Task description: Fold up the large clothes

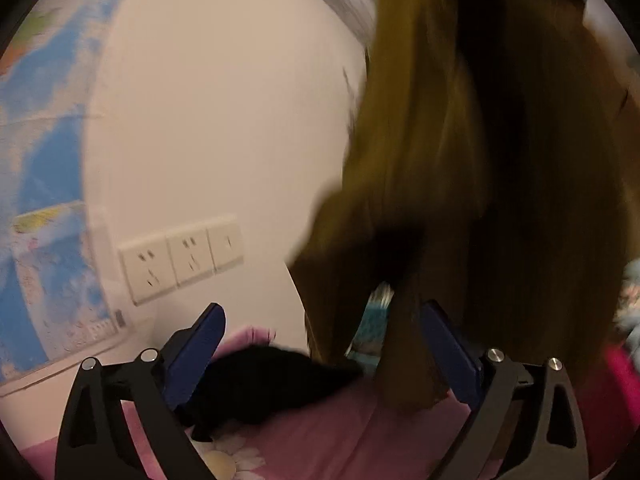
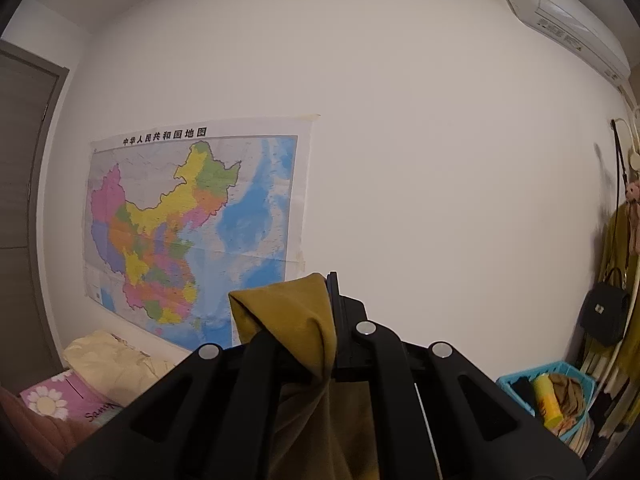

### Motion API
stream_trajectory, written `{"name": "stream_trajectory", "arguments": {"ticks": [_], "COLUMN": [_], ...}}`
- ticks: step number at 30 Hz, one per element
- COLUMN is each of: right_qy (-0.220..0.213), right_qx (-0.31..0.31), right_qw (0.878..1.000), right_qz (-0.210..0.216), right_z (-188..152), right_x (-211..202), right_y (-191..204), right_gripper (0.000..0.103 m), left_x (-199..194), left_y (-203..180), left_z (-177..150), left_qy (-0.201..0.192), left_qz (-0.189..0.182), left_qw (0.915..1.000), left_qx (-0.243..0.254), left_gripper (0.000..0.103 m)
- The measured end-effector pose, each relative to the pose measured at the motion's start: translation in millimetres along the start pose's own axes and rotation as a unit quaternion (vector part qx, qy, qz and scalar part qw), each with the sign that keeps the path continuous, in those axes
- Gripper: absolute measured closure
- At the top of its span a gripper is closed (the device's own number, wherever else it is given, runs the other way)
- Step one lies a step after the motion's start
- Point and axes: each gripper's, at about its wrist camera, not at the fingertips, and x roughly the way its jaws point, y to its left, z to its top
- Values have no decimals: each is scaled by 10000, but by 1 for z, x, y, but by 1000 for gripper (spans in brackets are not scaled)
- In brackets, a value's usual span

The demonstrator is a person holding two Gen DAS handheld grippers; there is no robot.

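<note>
A large mustard-yellow garment (image 1: 480, 160) hangs blurred down the right half of the left wrist view. My left gripper (image 1: 322, 308) stands open with its blue pads (image 1: 196, 356) wide apart; a hanging strip of the garment drops between them, close to the right pad, with no pad pressing on it. In the right wrist view my right gripper (image 2: 320, 292) is shut on a bunched corner of the same mustard garment (image 2: 292, 320), held up in front of the wall. The cloth trails down under the fingers.
A black garment (image 1: 264, 384) lies on the pink flowered bedsheet (image 1: 340, 440) below the left gripper. The wall bears a map (image 2: 192, 232), sockets (image 1: 180, 260) and an air conditioner (image 2: 560, 12). A blue basket (image 2: 516, 384) and a black bag (image 2: 604, 316) are at right.
</note>
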Motion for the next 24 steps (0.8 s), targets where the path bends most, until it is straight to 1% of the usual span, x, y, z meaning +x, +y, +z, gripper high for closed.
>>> {"name": "stream_trajectory", "arguments": {"ticks": [2,4,5,6,7,8,9,10,11,12,15,17,19,20,21,24], "right_qy": [17,12,10,-3,-6,17,23,15,6,-33,-306,-641,-920,-1045,-1100,-1027], "right_qx": [45,20,30,34,86,138,116,98,124,150,27,-44,-168,-212,-159,93], "right_qw": [10000,10000,10000,10000,10000,9999,9999,9998,9998,9998,9994,9979,9955,9942,9937,9946], "right_qz": [35,-1,17,-18,-33,5,-49,-143,-138,-161,-162,37,128,158,160,112], "right_z": [-3,-5,-5,-7,-7,-7,-7,-8,-7,-5,3,14,24,29,31,32], "right_x": [-8,-19,-22,-27,-30,-31,-33,-37,-40,-46,-71,-94,-113,-123,-130,-138], "right_y": [2,5,6,6,4,3,3,3,3,3,15,25,35,38,38,29], "right_gripper": [101,101,101,101,101,101,101,101,101,101,101,101,101,101,101,101], "left_x": [30,61,79,85,94,102,105,103,96,77,38,1,-42,-65,-93,-162], "left_y": [3,6,13,13,19,22,25,30,31,33,39,37,41,35,37,62], "left_z": [-5,-3,0,1,4,9,13,18,22,31,55,72,90,94,103,119], "left_qy": [163,222,281,295,271,318,352,299,143,-234,-565,-873,-1206,-1330,-1473,-1872], "left_qz": [1,217,163,17,-91,-342,-626,-820,-814,-800,-779,-626,-367,-216,18,361], "left_qw": [9997,9987,9979,9972,9966,9955,9925,9884,9883,9883,9866,9861,9848,9840,9816,9699], "left_qx": [-198,-399,-559,-690,-768,-828,-984,-1242,-1285,-1274,-1316,-1267,-1193,-1165,-1215,-1516], "left_gripper": [8,9,10,15,40,77,101,102,103,103,103,103,103,103,103,103]}}
